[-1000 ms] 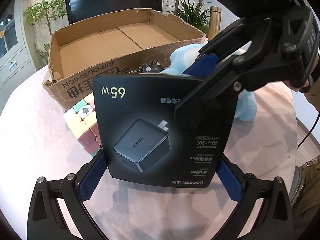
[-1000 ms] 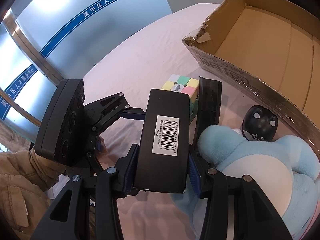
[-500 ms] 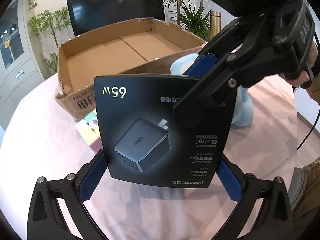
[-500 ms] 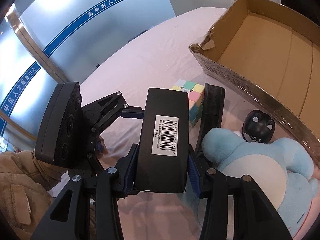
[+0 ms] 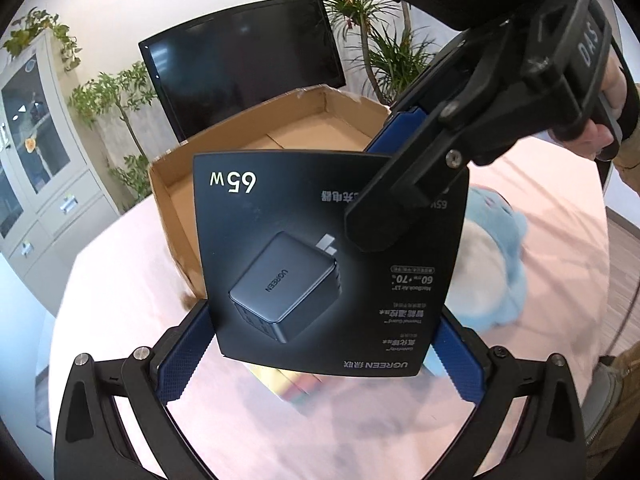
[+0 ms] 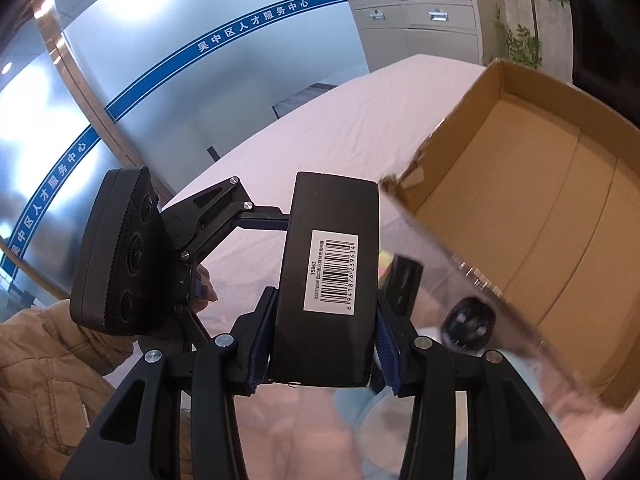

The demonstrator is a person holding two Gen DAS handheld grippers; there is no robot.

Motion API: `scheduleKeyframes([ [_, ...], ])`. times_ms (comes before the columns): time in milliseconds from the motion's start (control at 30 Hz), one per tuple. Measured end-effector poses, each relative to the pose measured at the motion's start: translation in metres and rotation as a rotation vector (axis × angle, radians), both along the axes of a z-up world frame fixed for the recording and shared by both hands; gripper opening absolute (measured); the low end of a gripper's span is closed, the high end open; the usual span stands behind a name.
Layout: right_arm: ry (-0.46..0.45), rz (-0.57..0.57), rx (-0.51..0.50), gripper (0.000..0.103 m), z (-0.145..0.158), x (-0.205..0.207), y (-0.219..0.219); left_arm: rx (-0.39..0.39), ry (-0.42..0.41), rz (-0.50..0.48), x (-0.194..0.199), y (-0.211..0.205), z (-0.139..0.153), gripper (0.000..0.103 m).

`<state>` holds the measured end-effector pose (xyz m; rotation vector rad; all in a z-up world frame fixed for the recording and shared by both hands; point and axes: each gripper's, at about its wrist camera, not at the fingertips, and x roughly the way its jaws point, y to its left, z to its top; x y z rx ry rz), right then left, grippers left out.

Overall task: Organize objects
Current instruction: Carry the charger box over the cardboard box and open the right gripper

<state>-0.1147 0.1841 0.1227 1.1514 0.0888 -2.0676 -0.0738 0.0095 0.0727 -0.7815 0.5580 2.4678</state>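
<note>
A black charger box (image 5: 328, 256), printed with a grey plug and "65W", hangs in the air above the pink table. My left gripper (image 5: 320, 350) is shut on it, its blue pads pressing the two lower side edges. My right gripper (image 6: 324, 344) is shut on the same box (image 6: 332, 280), clamping the narrow sides by the barcode label. In the left wrist view the right gripper (image 5: 404, 184) reaches in from the upper right over the box's top corner. An open, empty cardboard carton (image 5: 280, 136) (image 6: 540, 208) stands just behind the held box.
Below the box lie a pastel puzzle cube (image 5: 292, 388), a blue and white plush toy (image 5: 492, 256) and a small black figure (image 6: 468, 320), all blurred. A dark screen (image 5: 240, 80) and plants stand behind the carton. A person's tan sleeve (image 6: 48, 380) is at the left.
Both grippers have risen together with the charger box. The cube, plush and carton have dropped lower in both views. More of the carton's inside shows now.
</note>
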Motion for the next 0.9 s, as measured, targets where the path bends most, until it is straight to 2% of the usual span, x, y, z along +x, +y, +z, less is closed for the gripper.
scheduleKeyframes([
  [167, 0.019, 0.004, 0.024, 0.043, 0.020, -0.036, 0.007, -0.015, 0.016, 0.021, -0.041, 0.001, 0.017, 0.102],
  [333, 0.001, 0.011, 0.064, 0.043, 0.026, -0.085, 0.014, -0.013, 0.012, 0.055, -0.086, 0.003, 0.028, 0.102],
  [467, -0.037, 0.013, 0.071, 0.043, 0.015, -0.133, 0.027, -0.006, -0.019, 0.067, -0.127, 0.001, 0.025, 0.102],
  [633, -0.092, -0.009, 0.045, 0.042, -0.012, -0.182, 0.048, -0.039, -0.073, 0.088, -0.170, 0.005, 0.002, 0.102],
  [900, -0.151, -0.029, 0.054, 0.042, -0.053, -0.207, 0.059, -0.092, -0.167, 0.070, -0.210, 0.009, -0.032, 0.102],
])
